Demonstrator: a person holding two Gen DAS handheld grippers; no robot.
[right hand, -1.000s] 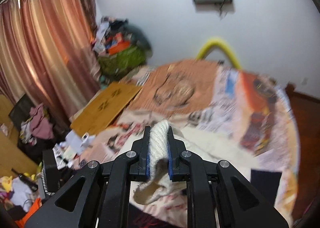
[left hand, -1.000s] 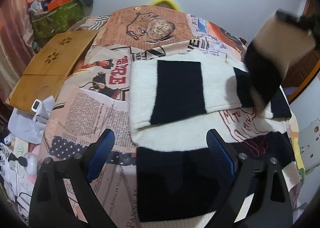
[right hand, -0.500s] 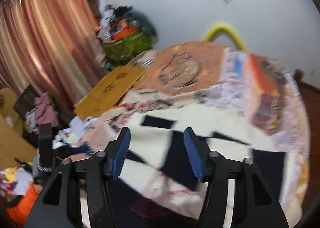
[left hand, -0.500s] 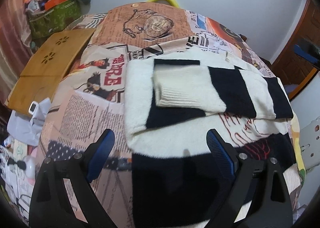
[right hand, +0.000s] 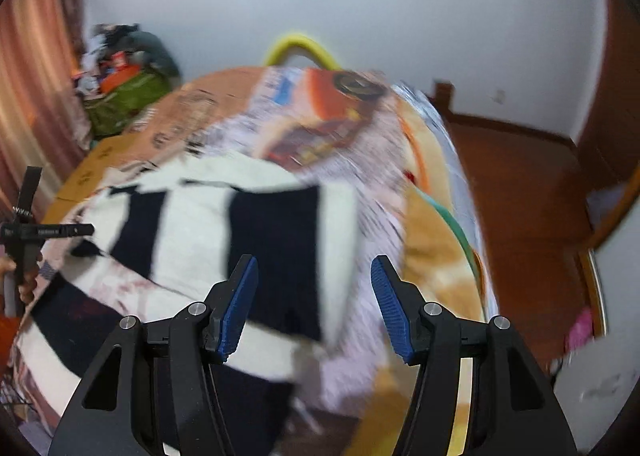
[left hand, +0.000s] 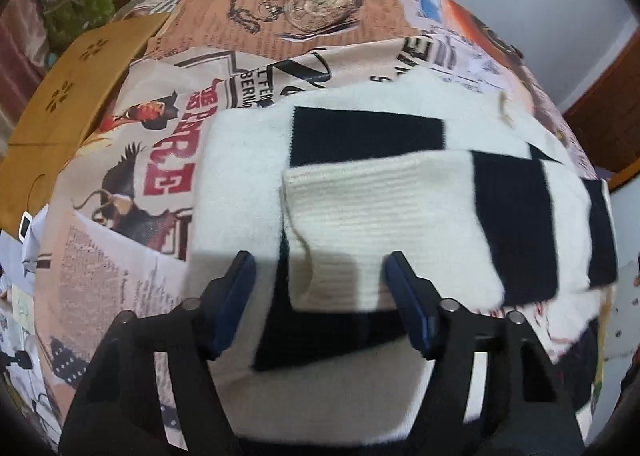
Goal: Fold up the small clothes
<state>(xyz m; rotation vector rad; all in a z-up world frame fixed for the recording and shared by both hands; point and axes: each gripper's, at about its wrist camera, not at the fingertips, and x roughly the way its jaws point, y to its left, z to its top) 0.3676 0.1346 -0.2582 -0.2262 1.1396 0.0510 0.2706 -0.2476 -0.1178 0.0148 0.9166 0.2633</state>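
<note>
A cream and black block-patterned sweater [left hand: 248, 176] lies flat on the newspaper-print bedspread [left hand: 132, 160]. One sleeve with a ribbed cream cuff [left hand: 376, 224] is folded across its body. My left gripper [left hand: 320, 284] is open and hovers close over the cuff end, fingers to either side of it. In the right wrist view the sweater [right hand: 192, 232] looks blurred. My right gripper [right hand: 314, 288] is open and empty above the sweater's right edge.
A wooden lap tray [left hand: 60, 96] lies at the bed's left side. A pile of clutter with a green bag [right hand: 124, 92] stands in the far corner by the curtain. Wooden floor [right hand: 520, 184] lies right of the bed. A yellow hoop [right hand: 298, 44] rises behind it.
My right gripper carried the sleeve over the sweater, let it go and drew back to the right, open. My left gripper moved forward and down, close over the folded cuff.
</note>
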